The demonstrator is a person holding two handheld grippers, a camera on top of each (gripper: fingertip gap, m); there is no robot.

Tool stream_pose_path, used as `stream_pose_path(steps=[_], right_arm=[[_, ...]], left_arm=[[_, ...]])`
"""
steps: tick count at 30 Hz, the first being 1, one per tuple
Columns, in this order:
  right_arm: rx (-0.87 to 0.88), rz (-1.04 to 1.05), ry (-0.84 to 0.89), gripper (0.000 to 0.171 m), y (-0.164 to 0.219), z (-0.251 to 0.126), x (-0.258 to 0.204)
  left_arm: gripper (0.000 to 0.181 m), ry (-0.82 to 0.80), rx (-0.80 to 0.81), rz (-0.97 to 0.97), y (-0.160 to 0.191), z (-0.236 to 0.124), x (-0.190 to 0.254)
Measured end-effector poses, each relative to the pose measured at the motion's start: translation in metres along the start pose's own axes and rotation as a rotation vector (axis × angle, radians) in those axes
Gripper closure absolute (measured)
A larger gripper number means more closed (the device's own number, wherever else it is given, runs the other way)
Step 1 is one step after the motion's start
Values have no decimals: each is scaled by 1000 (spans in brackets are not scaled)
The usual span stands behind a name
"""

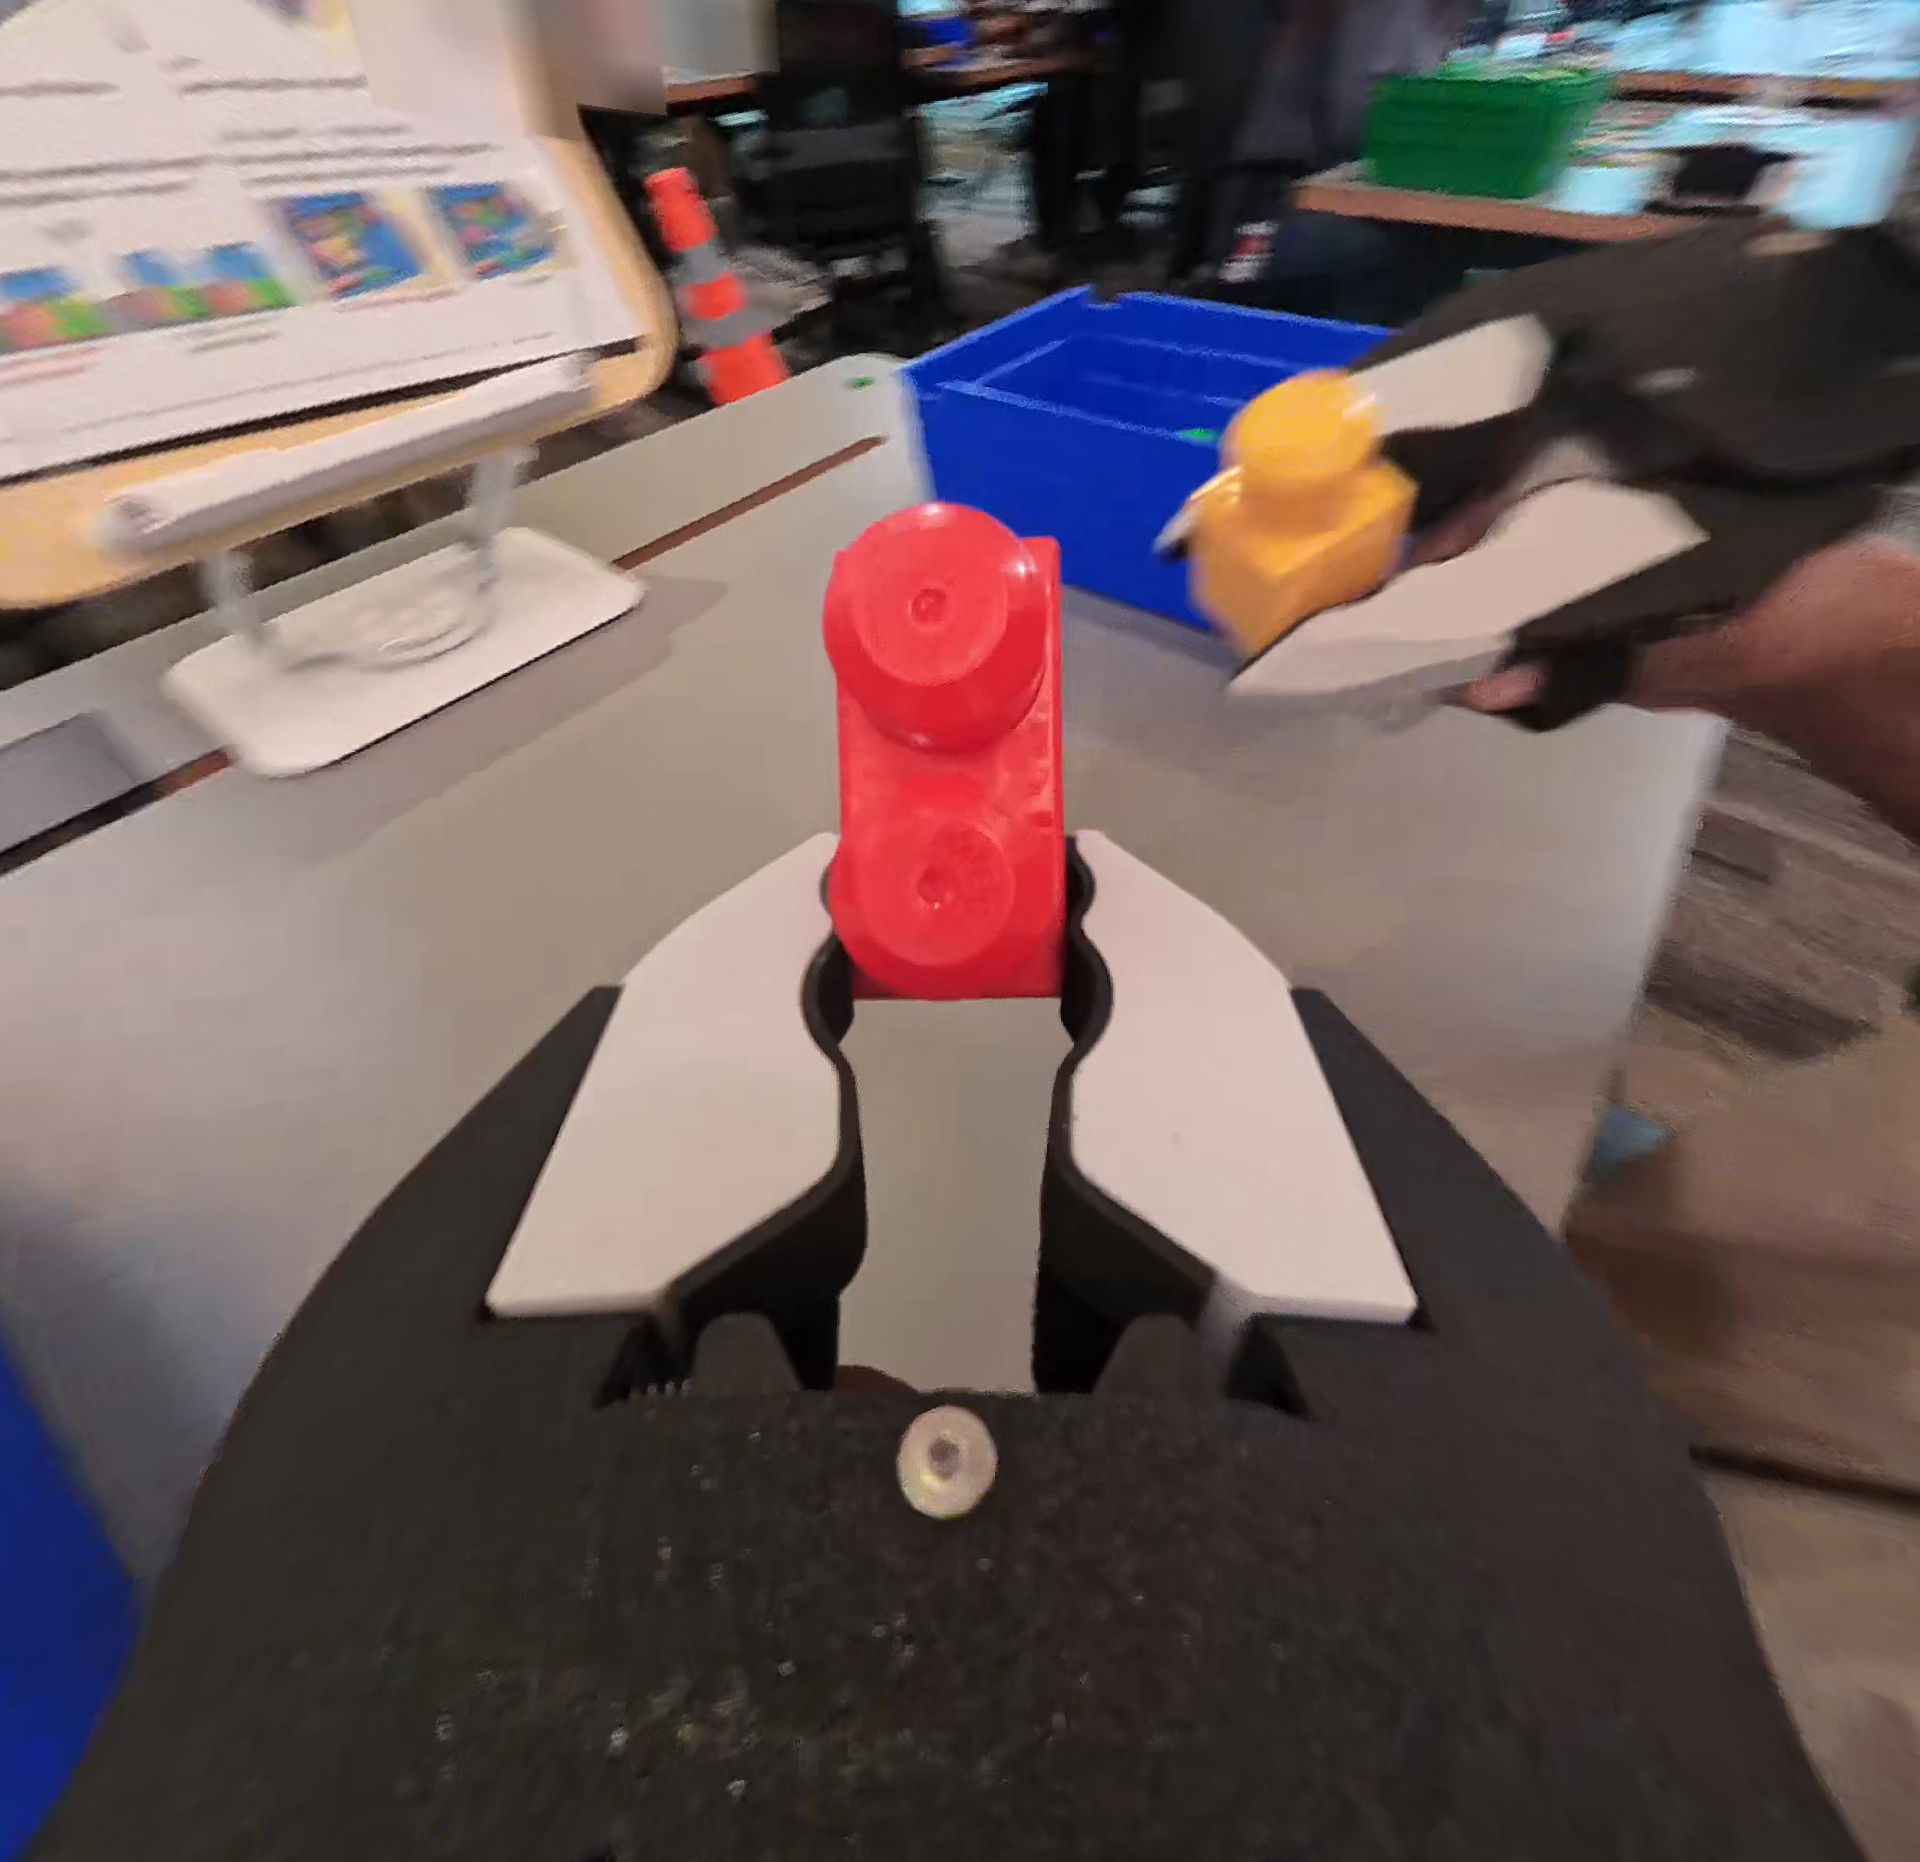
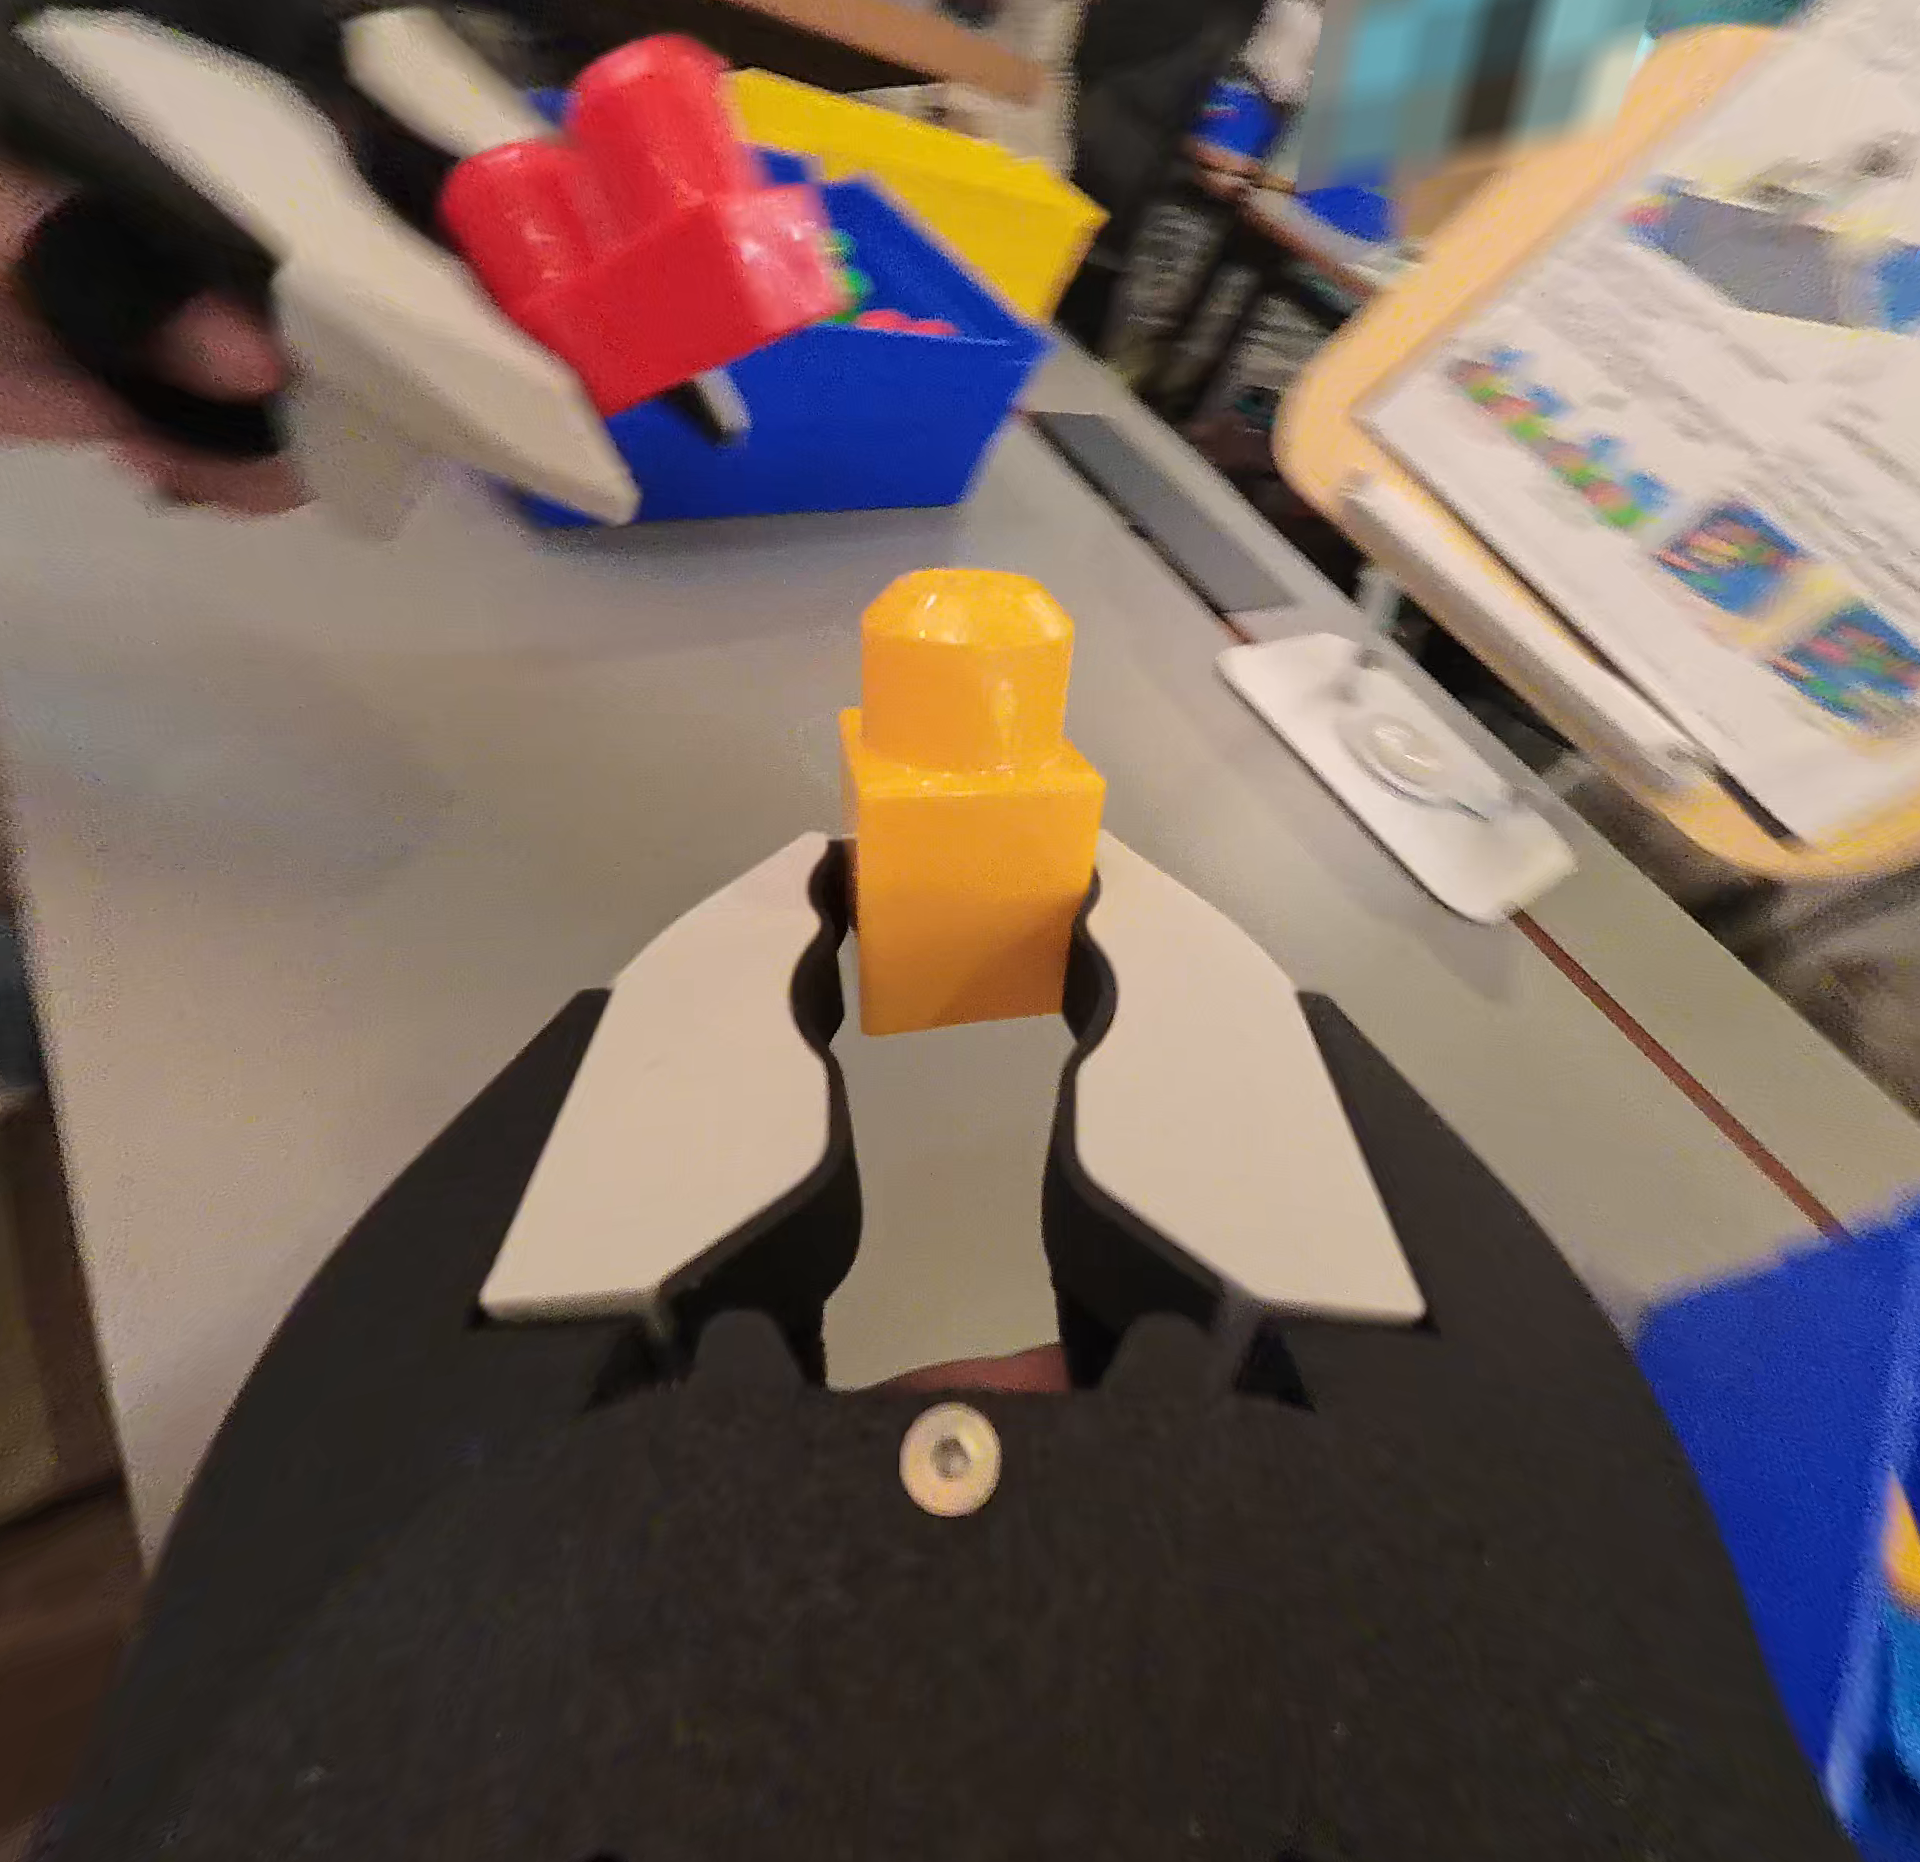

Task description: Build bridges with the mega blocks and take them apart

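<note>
Grey table lay bare and open beneath and ahead of both grippers. Blue bin blocked the far edge; a yellow bin stood just behind it. Document stand, with its instruction sheets overhanging, closed off one side. Left gripper with red block and right gripper with yellow block hung apart, open air between them.

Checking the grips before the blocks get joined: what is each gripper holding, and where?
Left gripper pinches the red block at its near end; right gripper pinches the yellow block by its square base.
</note>
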State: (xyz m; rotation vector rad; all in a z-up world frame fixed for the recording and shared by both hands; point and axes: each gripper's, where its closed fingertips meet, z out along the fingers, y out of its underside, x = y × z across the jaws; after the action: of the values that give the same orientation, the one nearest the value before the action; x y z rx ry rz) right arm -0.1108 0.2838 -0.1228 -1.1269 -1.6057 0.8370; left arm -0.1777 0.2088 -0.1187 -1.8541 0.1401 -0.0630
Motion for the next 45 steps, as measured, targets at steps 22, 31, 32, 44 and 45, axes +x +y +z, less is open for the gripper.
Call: stream_pose_path(steps=[22, 31, 32, 44, 45], right_arm=[[132, 390, 549, 131, 51, -69, 27], [2, 233, 674, 131, 39, -116, 136], [-30, 250, 671, 131, 41, -123, 165], [-836, 621, 357, 132, 225, -71, 344], [-874, 634, 353, 132, 232, -67, 346]], left_arm=[[145, -380, -61, -175, 55, -16, -32], [145, -322, -84, -157, 57, -9, -23], [145, -319, -85, -151, 57, -9, -23], [145, -276, -97, -58, 52, -7, -20], [145, -276, -95, -52, 50, -8, -20]])
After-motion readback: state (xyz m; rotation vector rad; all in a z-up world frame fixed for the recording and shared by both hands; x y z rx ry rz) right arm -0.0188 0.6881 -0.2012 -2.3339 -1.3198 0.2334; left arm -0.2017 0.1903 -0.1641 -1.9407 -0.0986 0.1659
